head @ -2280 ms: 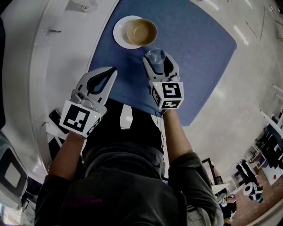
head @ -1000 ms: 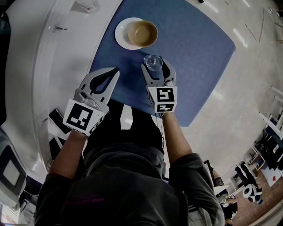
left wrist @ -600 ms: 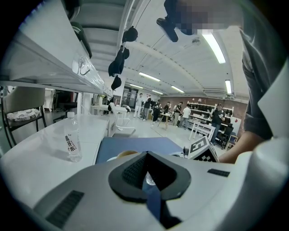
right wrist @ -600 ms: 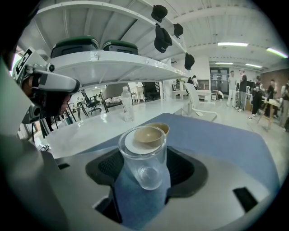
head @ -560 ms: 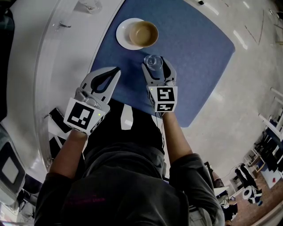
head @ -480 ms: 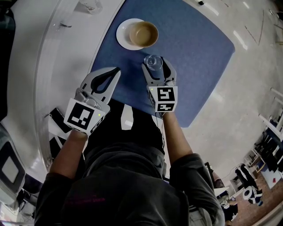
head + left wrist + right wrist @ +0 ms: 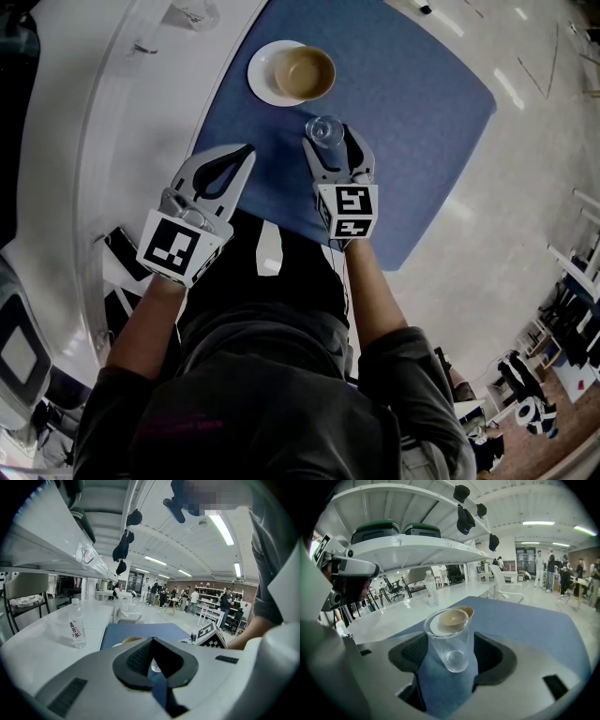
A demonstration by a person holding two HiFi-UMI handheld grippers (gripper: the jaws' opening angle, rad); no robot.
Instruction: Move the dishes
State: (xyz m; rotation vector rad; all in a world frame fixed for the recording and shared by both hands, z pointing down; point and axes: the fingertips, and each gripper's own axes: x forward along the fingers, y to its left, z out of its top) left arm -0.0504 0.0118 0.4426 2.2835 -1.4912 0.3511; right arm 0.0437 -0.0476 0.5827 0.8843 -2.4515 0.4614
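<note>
**Jaws of the right gripper (image 7: 327, 134) clamp a glass (image 7: 449, 639); left gripper (image 7: 247, 149) shut and empty**

Seen from its own camera, the right pair has one pad on each side of the clear, empty glass. The glass is upright, mouth up, low at the blue tabletop (image 7: 412, 103); whether its base touches cannot be told. It is near the bowl (image 7: 302, 71), on the person's side of it, and the two are apart. The bowl is tan and empty and sits on a white saucer (image 7: 260, 73) on the same blue tabletop.

The left pair meets at the tips with nothing between. That gripper also hangs on the person's side of the bowl, farther left than the glass and apart from it, with its tips over the blue tabletop.

Left of the bowl lies a white tabletop (image 7: 112, 150). A clear water bottle (image 7: 77, 625) stands upright on it, well apart from the bowl. A white shelf (image 7: 42, 545) runs higher than the bowl and to its left.
</note>
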